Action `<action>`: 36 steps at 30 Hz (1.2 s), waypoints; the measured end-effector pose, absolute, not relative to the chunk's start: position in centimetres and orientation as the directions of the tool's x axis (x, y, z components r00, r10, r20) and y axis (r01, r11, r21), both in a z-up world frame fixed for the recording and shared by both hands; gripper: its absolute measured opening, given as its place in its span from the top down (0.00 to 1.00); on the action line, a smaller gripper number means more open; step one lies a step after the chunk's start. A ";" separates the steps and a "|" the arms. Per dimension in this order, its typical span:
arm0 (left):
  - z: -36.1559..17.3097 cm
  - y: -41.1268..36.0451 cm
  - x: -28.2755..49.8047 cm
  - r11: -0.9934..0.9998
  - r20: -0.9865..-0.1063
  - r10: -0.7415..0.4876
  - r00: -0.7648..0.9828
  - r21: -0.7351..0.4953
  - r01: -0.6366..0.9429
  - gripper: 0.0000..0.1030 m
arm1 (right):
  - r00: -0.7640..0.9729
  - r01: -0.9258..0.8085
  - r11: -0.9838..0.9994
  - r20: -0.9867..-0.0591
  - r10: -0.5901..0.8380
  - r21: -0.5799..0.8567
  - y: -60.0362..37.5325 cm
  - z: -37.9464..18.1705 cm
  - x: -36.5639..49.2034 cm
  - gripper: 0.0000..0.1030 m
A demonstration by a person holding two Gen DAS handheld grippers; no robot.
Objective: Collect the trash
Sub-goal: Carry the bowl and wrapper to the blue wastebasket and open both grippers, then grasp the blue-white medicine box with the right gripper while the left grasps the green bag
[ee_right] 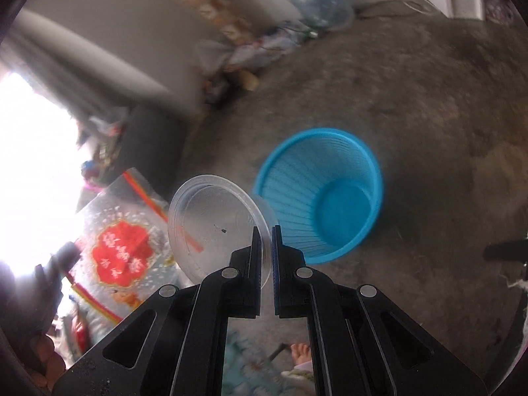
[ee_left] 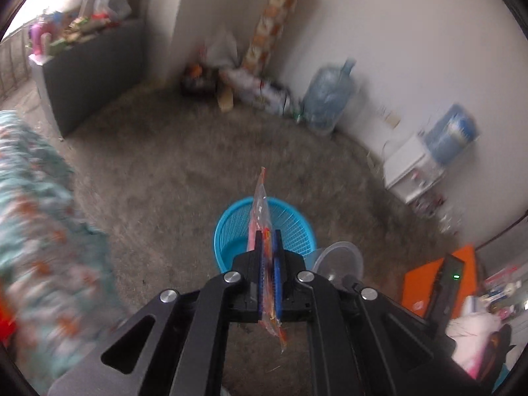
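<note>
My left gripper [ee_left: 268, 234] is shut on a clear plastic wrapper with red print [ee_left: 260, 204], held edge-on above a blue mesh waste basket [ee_left: 231, 231] that stands on the carpet. The wrapper also shows flat in the right wrist view [ee_right: 122, 247] at the left. My right gripper [ee_right: 265, 231] is shut on the rim of a clear plastic cup [ee_right: 211, 224], held tilted just left of the basket [ee_right: 320, 194], whose inside looks bare. The cup shows beside the basket in the left wrist view [ee_left: 340, 259].
Grey-brown carpet [ee_left: 198, 165] covers the floor. Against the far wall lie bags and clutter [ee_left: 254, 85] and a big blue water bottle [ee_left: 326, 99]. A grey cabinet [ee_left: 89, 72] stands at the left, a white drawer unit [ee_left: 412, 171] at the right. A floral blanket [ee_left: 36, 231] lies at the left.
</note>
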State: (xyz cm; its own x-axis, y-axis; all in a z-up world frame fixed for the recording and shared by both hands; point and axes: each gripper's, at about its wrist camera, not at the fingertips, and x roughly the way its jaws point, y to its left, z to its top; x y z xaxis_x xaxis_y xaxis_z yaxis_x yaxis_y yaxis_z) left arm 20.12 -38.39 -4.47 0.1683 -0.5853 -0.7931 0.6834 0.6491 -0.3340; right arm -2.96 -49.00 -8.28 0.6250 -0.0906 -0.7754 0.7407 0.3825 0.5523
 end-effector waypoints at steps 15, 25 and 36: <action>-12.0 -47.5 23.1 0.680 -0.855 -0.504 0.127 -0.302 0.668 0.46 | 0.513 0.843 0.220 -0.857 -0.054 0.491 -55.1 -18.9 -1.4 0.45; -3.6 -40.0 19.6 0.584 -0.708 -0.683 0.182 -0.378 0.718 0.30 | 0.526 0.821 0.384 -0.821 -0.222 0.423 -52.0 -10.1 -1.0 0.21; 4.3 -25.2 12.6 0.584 -0.614 -0.727 0.309 -0.315 0.749 0.27 | 0.486 0.713 0.690 -0.795 -0.363 0.121 -41.2 -3.0 2.9 0.08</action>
State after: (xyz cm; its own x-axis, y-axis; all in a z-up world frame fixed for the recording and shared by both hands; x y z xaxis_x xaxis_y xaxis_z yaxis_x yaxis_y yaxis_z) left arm 12.58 -25.25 4.29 0.3086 -0.7266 -0.6139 0.7485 0.5837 -0.3146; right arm 2.93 -41.18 -2.99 0.4858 -0.3632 -0.7950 0.7134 0.6903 0.1206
